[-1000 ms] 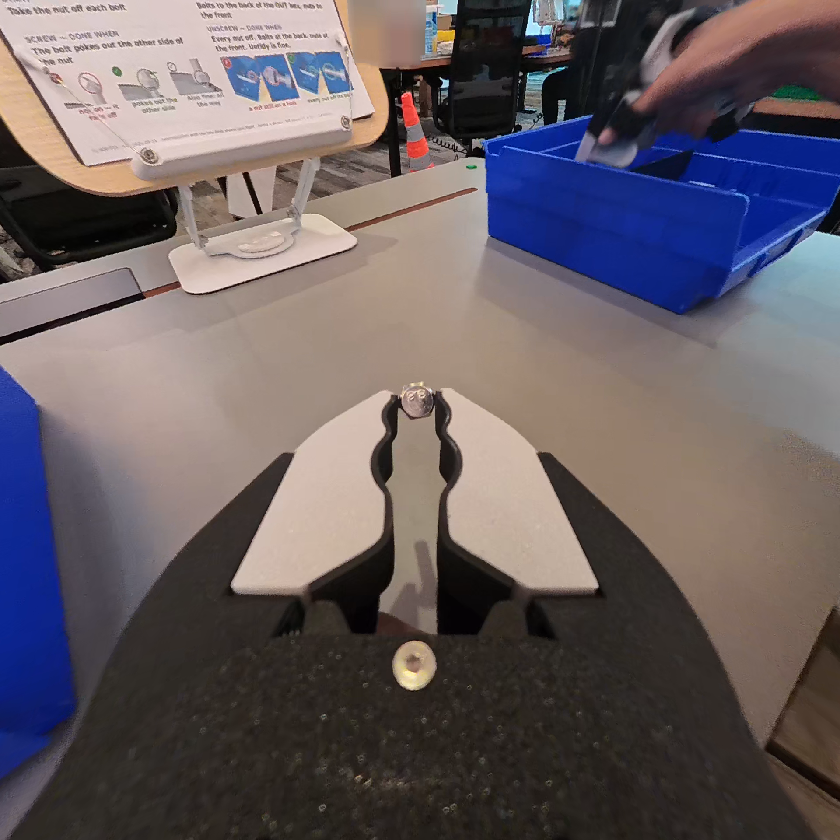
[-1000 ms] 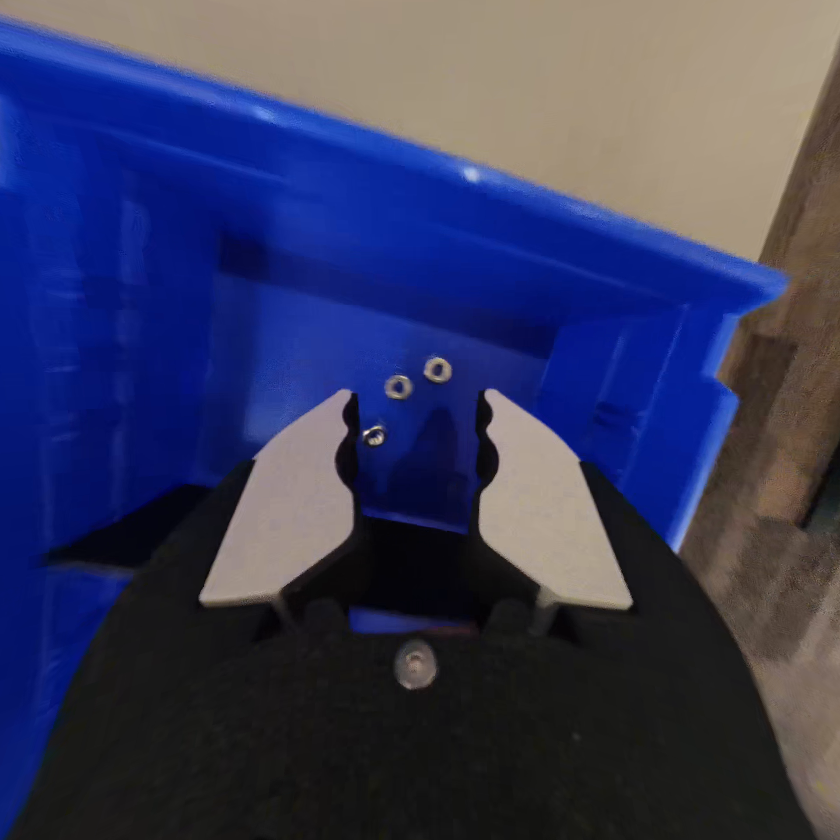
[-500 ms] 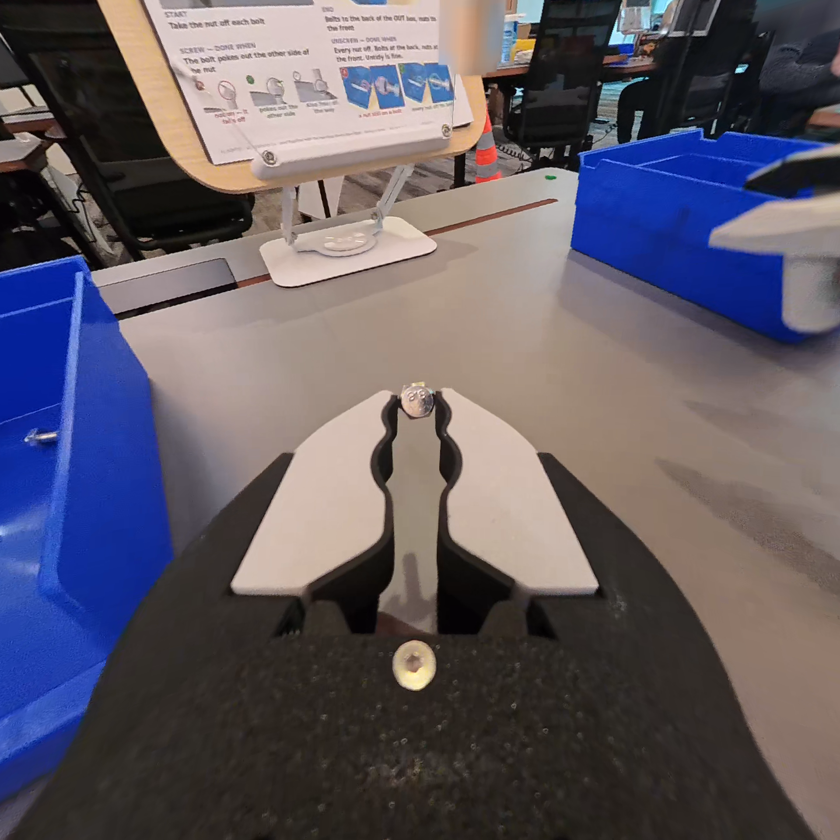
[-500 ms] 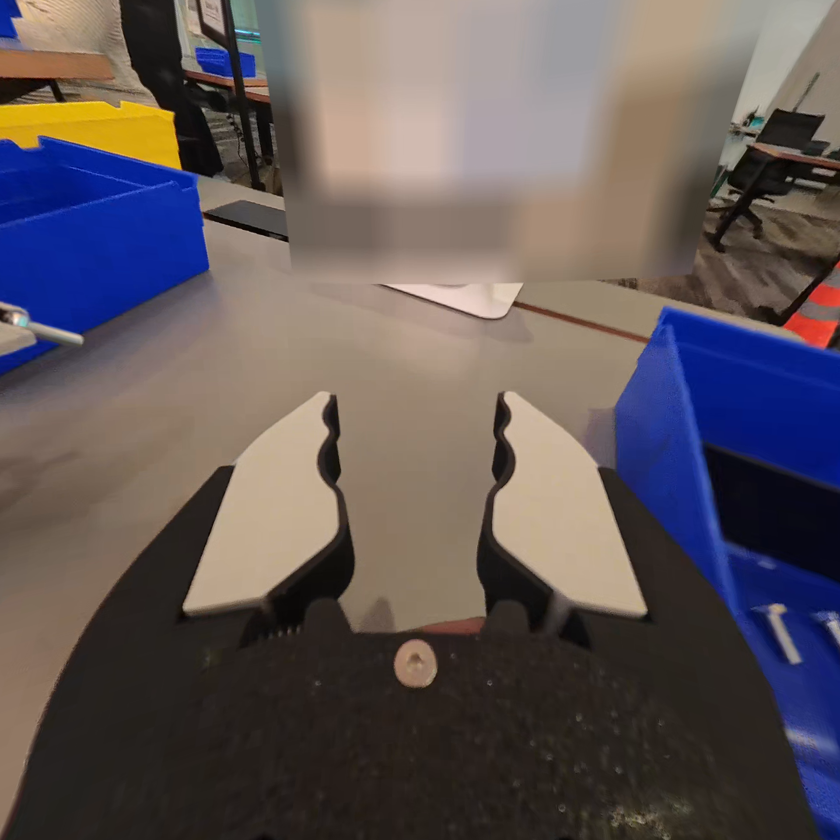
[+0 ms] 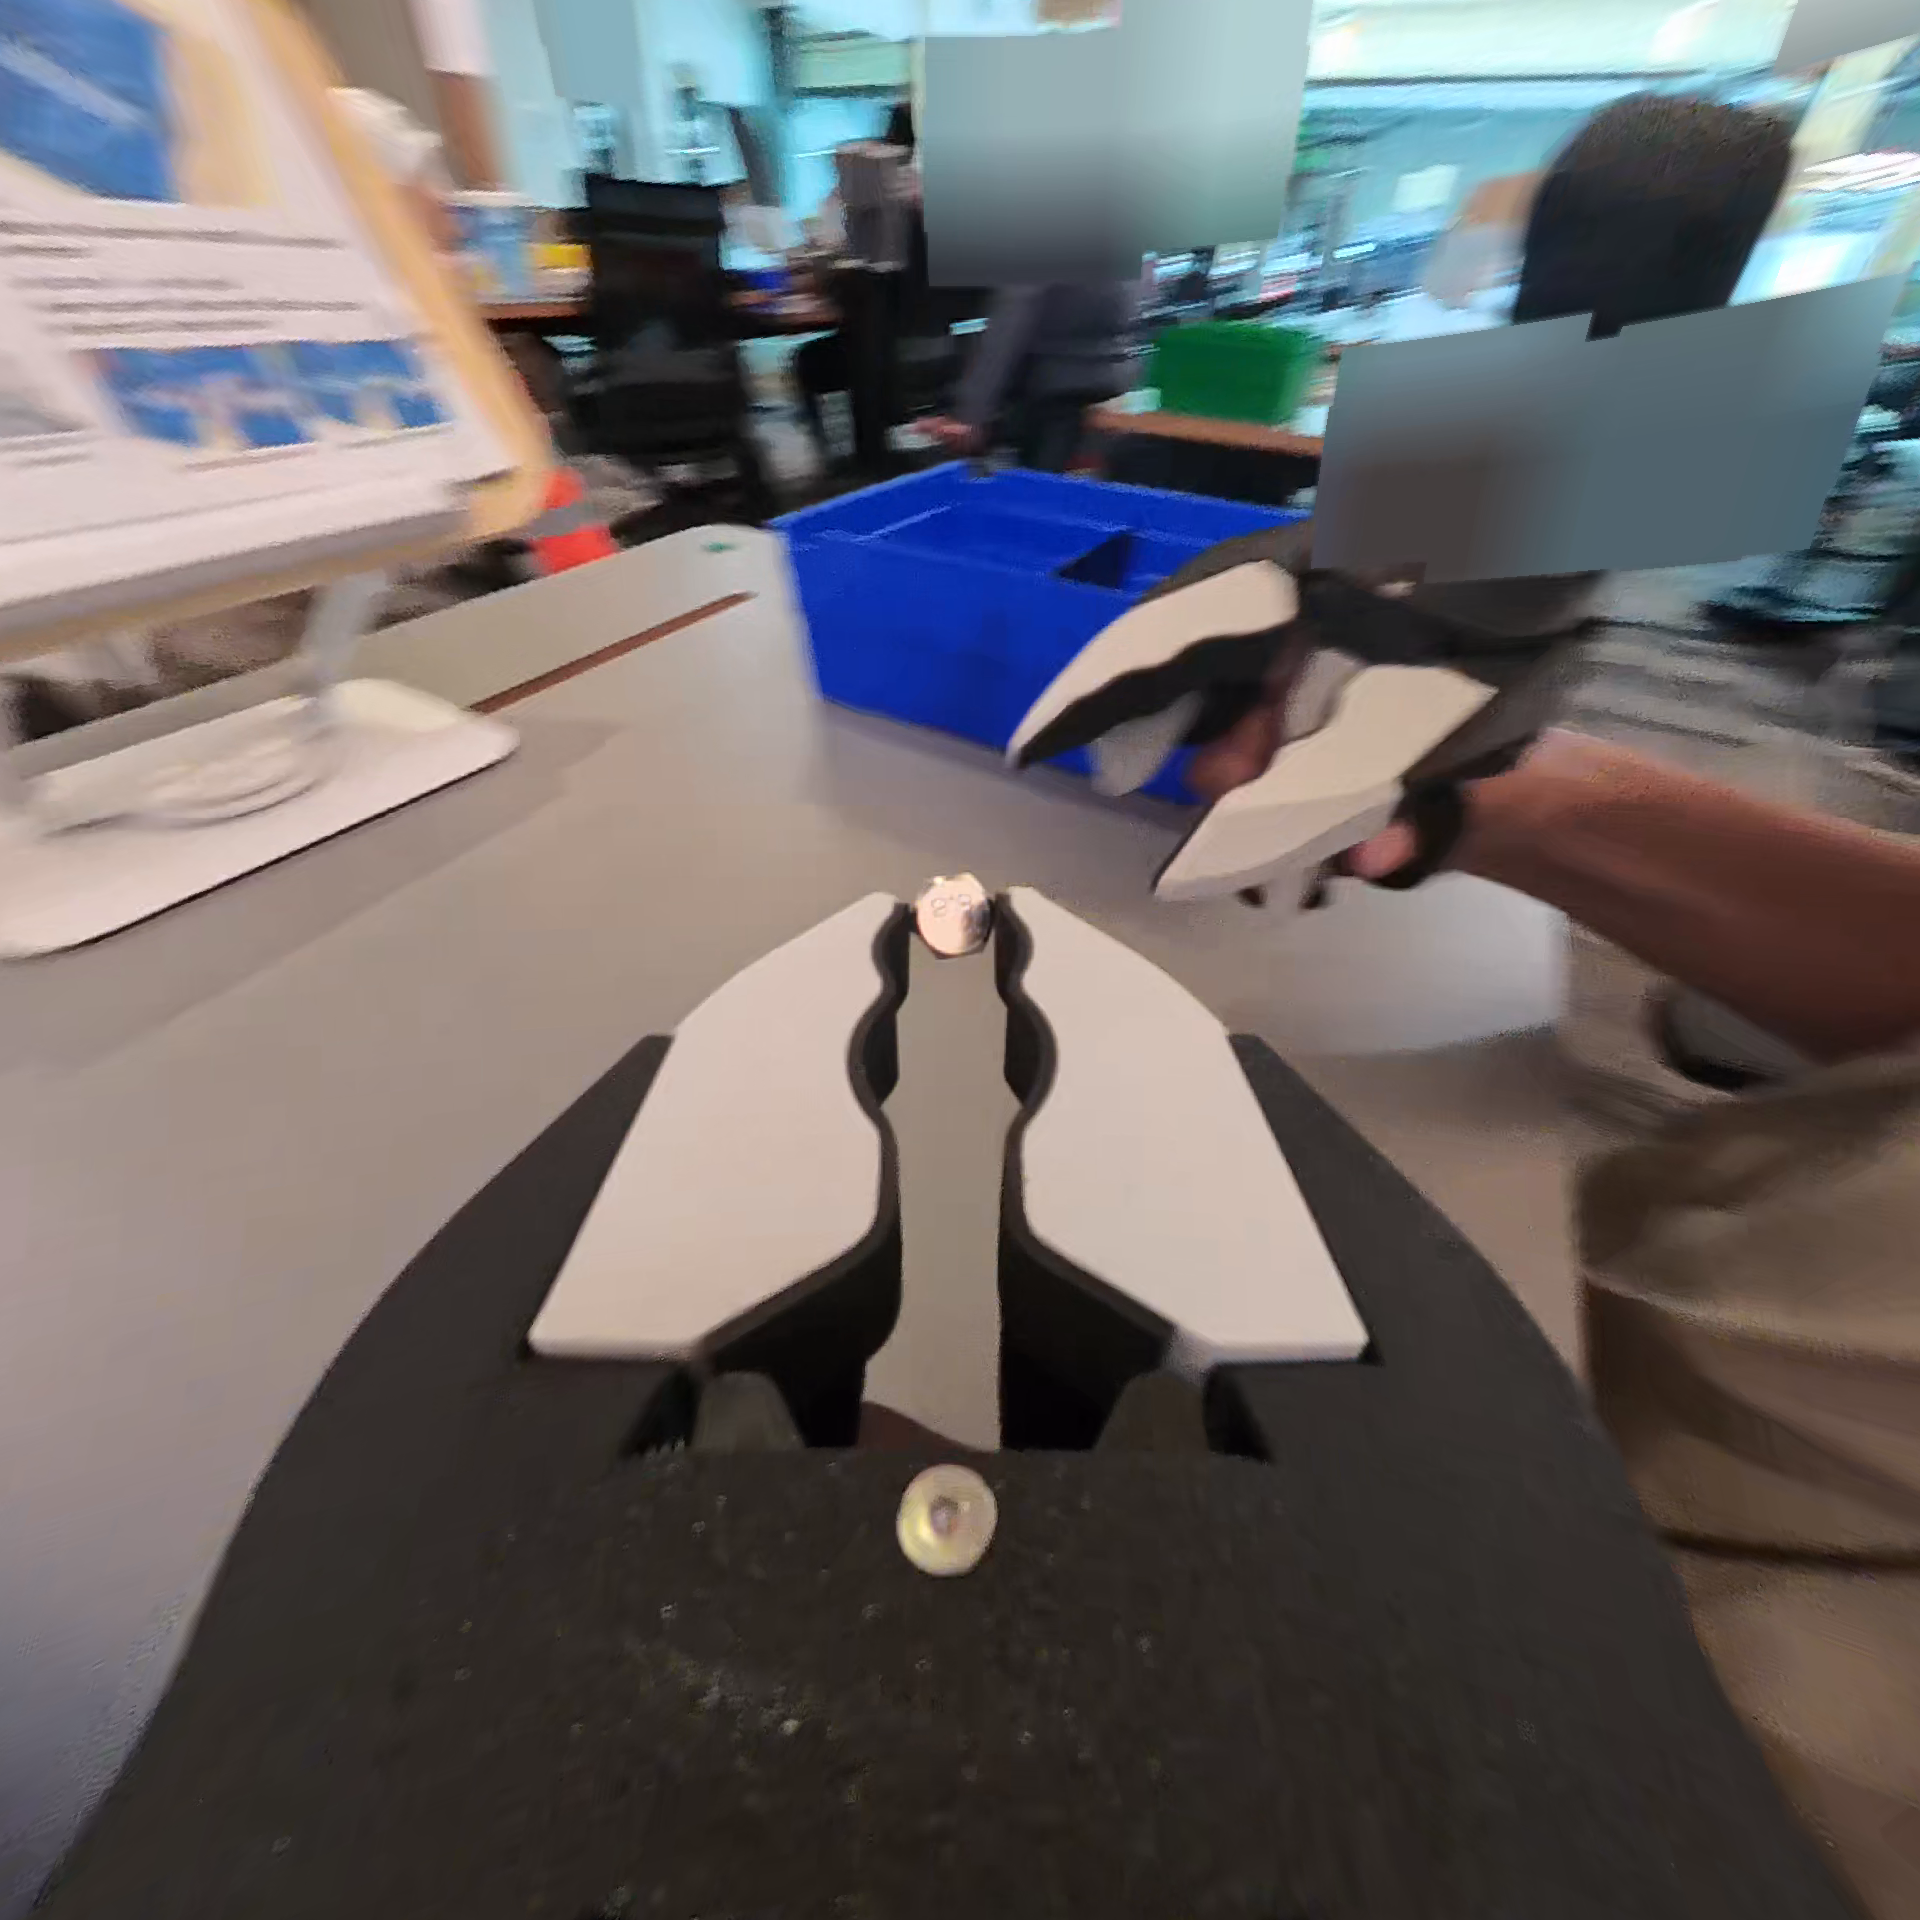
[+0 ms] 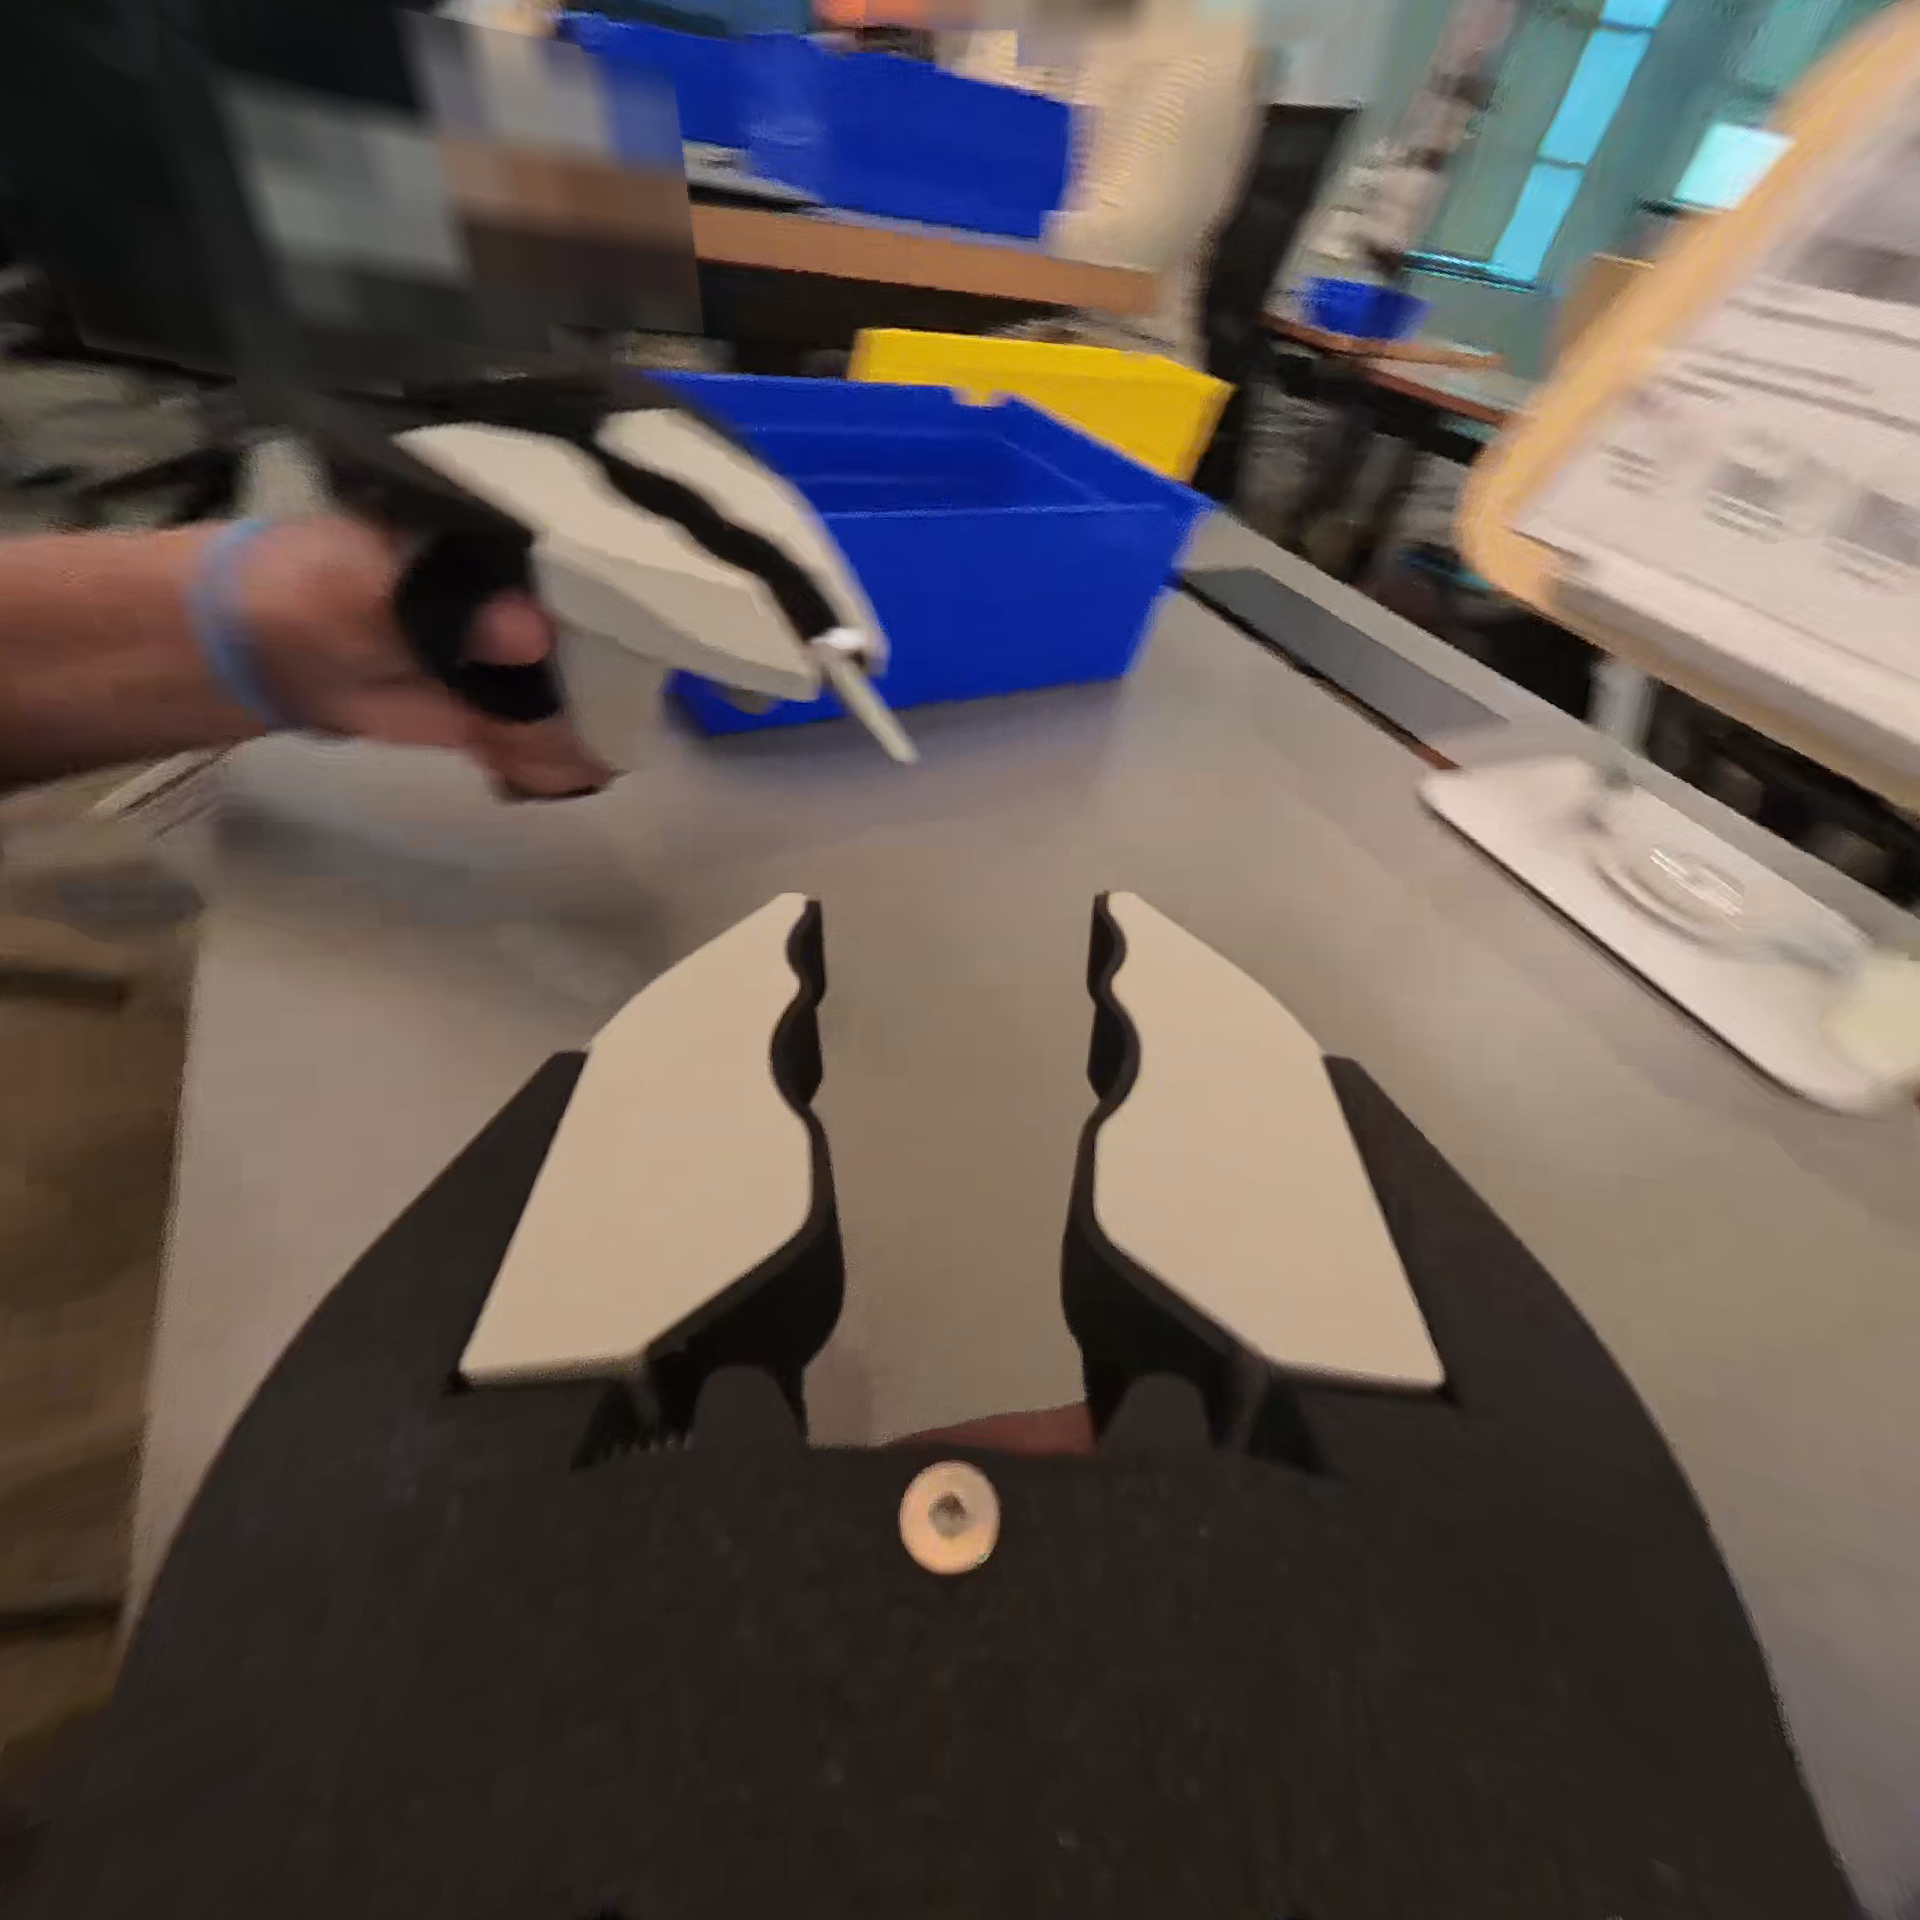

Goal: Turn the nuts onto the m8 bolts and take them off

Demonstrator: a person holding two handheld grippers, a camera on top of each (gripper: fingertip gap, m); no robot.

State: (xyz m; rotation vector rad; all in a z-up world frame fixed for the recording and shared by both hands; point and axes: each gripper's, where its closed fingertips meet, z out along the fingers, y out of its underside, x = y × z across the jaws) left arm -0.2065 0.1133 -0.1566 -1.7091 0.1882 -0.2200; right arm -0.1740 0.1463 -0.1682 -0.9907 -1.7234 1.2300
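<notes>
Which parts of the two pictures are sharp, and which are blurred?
Left wrist view: the left gripper and its bolt are sharp; the instruction board is smeared, and the background too. Right wrist view: the open right gripper is fairly sharp; the blue bin and the room behind are motion-blurred.

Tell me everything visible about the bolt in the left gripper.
The bolt is silvery metal. The left gripper is shut on its stamped head, pinched at the very fingertips. In the right wrist view its plain shank juts down and forward beyond the tips, over the grey table, touching nothing else. No nut shows on it; blur hides any thread.
</notes>
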